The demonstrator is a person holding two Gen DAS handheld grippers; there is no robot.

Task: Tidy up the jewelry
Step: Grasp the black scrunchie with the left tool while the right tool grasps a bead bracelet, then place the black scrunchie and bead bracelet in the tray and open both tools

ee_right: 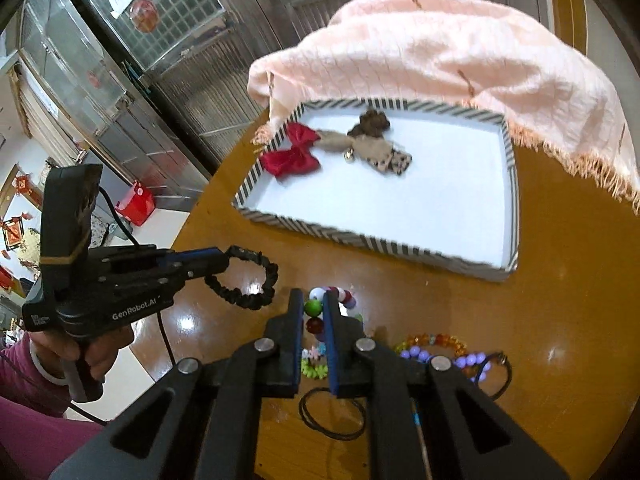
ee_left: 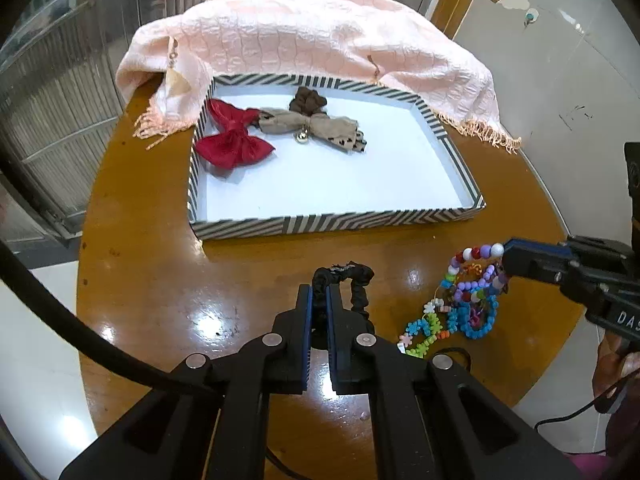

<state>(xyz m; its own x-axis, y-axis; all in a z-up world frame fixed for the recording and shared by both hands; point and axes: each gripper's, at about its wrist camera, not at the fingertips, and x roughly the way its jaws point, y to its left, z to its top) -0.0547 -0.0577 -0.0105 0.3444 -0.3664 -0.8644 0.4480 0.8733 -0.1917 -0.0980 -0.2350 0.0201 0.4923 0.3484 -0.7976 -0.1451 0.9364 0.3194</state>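
Observation:
My left gripper (ee_left: 319, 292) is shut on a black scrunchie (ee_left: 352, 280), which hangs above the brown table; in the right wrist view that scrunchie (ee_right: 256, 280) loops out from the left gripper (ee_right: 224, 258). My right gripper (ee_right: 313, 300) is shut on a multicoloured bead bracelet (ee_right: 314, 308), lifted off the table; the left wrist view shows this bracelet (ee_left: 476, 254) at the right gripper (ee_left: 505, 258). A striped tray (ee_left: 340, 222) with a white floor holds a red bow (ee_left: 234, 142), a beige bow with a bell (ee_left: 312, 126) and a brown scrunchie (ee_left: 306, 100).
A pile of coloured bead bracelets (ee_left: 464, 312) lies on the table (ee_left: 160, 280) by the right gripper. Thin black hair ties (ee_right: 332, 412) and purple and orange beads (ee_right: 436, 346) lie near the front edge. A pink fringed cloth (ee_left: 312, 32) is draped behind the tray.

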